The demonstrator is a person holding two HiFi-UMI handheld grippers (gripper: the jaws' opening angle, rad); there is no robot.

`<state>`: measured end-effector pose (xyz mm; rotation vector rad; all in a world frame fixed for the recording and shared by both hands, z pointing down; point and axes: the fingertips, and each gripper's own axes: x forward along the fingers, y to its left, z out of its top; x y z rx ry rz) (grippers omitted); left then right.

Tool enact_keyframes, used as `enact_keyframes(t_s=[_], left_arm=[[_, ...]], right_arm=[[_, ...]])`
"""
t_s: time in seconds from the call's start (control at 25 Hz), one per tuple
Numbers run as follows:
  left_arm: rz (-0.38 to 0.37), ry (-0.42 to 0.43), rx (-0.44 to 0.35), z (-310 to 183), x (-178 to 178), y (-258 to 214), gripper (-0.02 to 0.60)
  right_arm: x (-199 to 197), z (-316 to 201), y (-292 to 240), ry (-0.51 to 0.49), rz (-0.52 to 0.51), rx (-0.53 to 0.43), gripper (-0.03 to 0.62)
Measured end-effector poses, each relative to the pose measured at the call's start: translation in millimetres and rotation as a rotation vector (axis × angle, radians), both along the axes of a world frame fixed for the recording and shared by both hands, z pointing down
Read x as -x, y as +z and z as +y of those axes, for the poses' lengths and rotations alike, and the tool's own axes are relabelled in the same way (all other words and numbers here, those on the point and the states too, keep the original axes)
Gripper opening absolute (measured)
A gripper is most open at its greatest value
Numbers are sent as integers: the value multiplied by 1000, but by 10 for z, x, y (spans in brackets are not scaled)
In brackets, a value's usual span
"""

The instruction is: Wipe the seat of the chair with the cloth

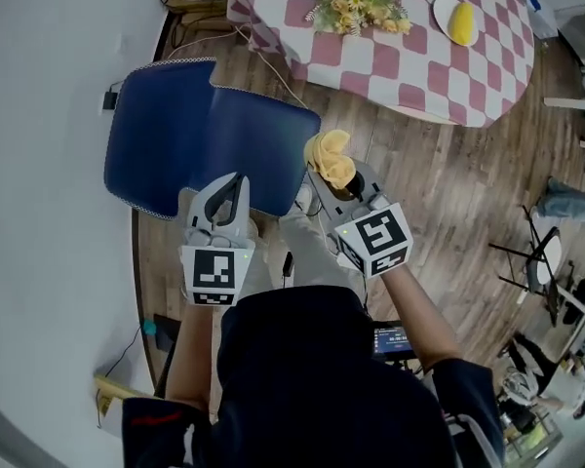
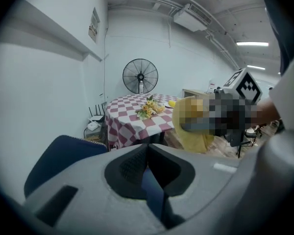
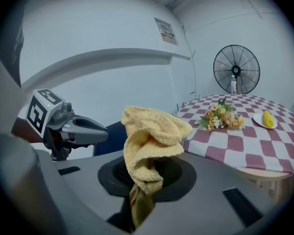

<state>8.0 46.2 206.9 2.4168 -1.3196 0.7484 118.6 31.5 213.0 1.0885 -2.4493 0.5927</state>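
A blue chair (image 1: 205, 144) stands by the white wall, its seat (image 1: 258, 154) toward the table and its backrest to the left. My right gripper (image 1: 330, 175) is shut on a bunched yellow cloth (image 1: 331, 157), which it holds up just off the seat's right edge. The same cloth (image 3: 149, 146) rises from between the jaws in the right gripper view. My left gripper (image 1: 236, 180) is shut and empty over the seat's near edge. In the left gripper view the blue chair (image 2: 63, 153) lies low at the left.
A round table with a red-and-white checked cloth (image 1: 400, 27) stands beyond the chair, bearing a bunch of flowers (image 1: 359, 8) and a plate with a yellow fruit (image 1: 455, 19). A standing fan (image 2: 140, 76) is behind it. Wooden floor (image 1: 448, 183) runs to the right, with stands and gear (image 1: 546, 261).
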Motion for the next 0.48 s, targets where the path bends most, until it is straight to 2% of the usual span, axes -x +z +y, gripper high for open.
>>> enact_keyframes(t_s=[0.24, 0.48], left_arm=[[30, -45, 128, 45, 63, 662, 18], [54, -37, 243, 132, 145, 1408, 20]], right_arm=[[-5, 10, 659, -3, 7, 109, 51], [106, 205, 1312, 12, 19, 212, 51]])
